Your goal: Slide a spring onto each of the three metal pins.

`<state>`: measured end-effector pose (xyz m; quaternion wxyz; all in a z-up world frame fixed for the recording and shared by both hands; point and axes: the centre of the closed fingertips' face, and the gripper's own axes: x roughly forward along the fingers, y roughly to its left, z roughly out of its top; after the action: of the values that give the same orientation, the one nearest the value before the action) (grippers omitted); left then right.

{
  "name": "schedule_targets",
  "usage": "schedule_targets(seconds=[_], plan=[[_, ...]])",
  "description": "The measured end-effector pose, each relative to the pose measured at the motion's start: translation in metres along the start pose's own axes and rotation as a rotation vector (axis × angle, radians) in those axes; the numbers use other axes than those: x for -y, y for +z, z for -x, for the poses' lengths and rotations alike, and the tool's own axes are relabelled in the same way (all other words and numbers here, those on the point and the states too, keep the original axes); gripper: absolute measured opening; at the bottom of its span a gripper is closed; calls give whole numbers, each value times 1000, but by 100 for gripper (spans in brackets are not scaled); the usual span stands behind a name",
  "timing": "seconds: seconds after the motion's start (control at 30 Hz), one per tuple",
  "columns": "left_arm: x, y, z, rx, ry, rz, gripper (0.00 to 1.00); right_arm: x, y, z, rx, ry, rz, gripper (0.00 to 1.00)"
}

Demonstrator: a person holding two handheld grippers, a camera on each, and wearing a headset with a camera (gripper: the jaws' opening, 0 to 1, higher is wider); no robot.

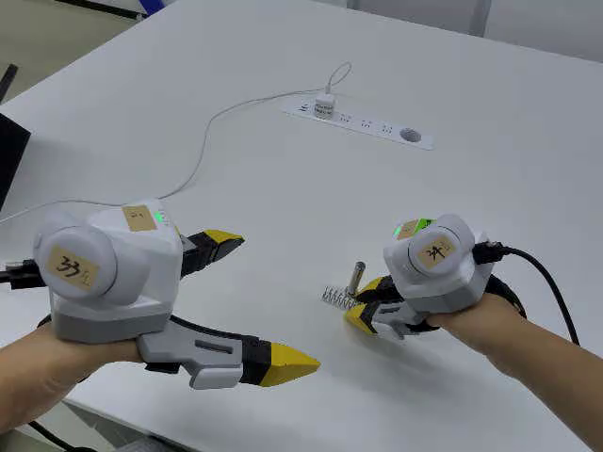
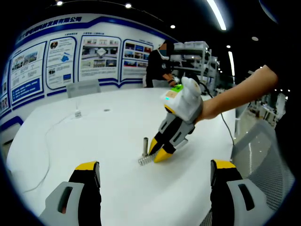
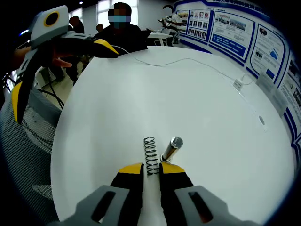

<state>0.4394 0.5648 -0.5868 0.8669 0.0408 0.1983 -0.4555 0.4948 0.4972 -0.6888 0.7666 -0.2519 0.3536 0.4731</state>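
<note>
Well apart from the short upright metal pin (image 1: 358, 275) on the white surface (image 1: 283, 169), the left gripper (image 1: 266, 298) hangs wide open. The right gripper (image 3: 151, 170) pinches the near end of a thin coiled wire spring (image 3: 150, 153), just beside the pin. Light and floppy, the spring probably handles best by an end coil.

A: Room?
B: Large white table (image 1: 283, 56), rounded edge. A power strip (image 1: 358, 123) is laid on it, an adapter (image 1: 325, 102) plugged in, and a white cable (image 1: 203, 160) run off to the left.
A: Walls?
B: White, covered with blue-framed posters (image 2: 99, 56). A blue band (image 2: 9, 125) is run along the bottom.
A: Light, furniture?
B: Strip lights (image 2: 216, 14) and spots (image 2: 128, 5) are set in a dark ceiling. Shelving (image 2: 195, 54) is seen at the back, a grey chair (image 2: 83, 87) at the far edge, and a mesh chair (image 3: 28, 155) beside the table.
</note>
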Motion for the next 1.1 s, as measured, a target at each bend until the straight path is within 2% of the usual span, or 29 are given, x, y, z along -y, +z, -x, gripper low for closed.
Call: schedule_targets(seconds=[0.3, 0.5, 0.83, 0.93, 1.1], plan=[[3, -1, 0, -7, -4, -3, 99, -3, -2, 1, -9, 4, -4, 11], [6, -1, 0, -15, -16, -11, 97, -13, -5, 8, -14, 30, 26, 11], [18, -4, -8, -45, -61, -41, 92, -26, 12, 33, 46, 43, 63, 11], [20, -6, -12, -58, -78, -49, 88, -32, 18, 41, 76, 55, 56, 11], [24, -2, -16, -55, -97, -59, 84, -39, 23, 54, 100, 65, 63, 11]])
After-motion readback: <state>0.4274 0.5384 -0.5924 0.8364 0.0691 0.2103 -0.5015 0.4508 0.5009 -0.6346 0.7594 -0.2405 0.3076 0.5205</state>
